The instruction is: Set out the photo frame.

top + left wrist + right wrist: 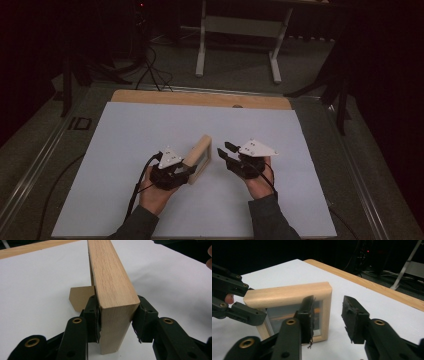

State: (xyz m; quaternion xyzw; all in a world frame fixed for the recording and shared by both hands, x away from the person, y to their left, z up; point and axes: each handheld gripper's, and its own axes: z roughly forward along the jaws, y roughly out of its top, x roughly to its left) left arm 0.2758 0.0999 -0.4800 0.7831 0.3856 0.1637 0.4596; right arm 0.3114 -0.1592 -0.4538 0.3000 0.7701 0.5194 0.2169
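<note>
The frame [198, 158] stands on edge on the white sheet [125, 150], its wooden end clamped between the pads of my left gripper [181, 170]. I hold it by the thickness of the rail, one pad on each broad face, so that it stays upright and cannot tip while the other hand comes in. Seen along my left jaws, the top rail [110, 272] runs straight away from the grip, and a brown stand flap [81, 298] pokes out just beyond my left pad, resting on the sheet.

My right gripper [223, 150] sits just beside the frame's far end, jaws parted and empty. Along them, the corner [325, 291] lies ahead of my left finger [307, 315] and not between the pads, with bare sheet showing in the gap. I judge this spacing as set for taking the free end. The picture [287, 313] faces my right jaws.
</note>
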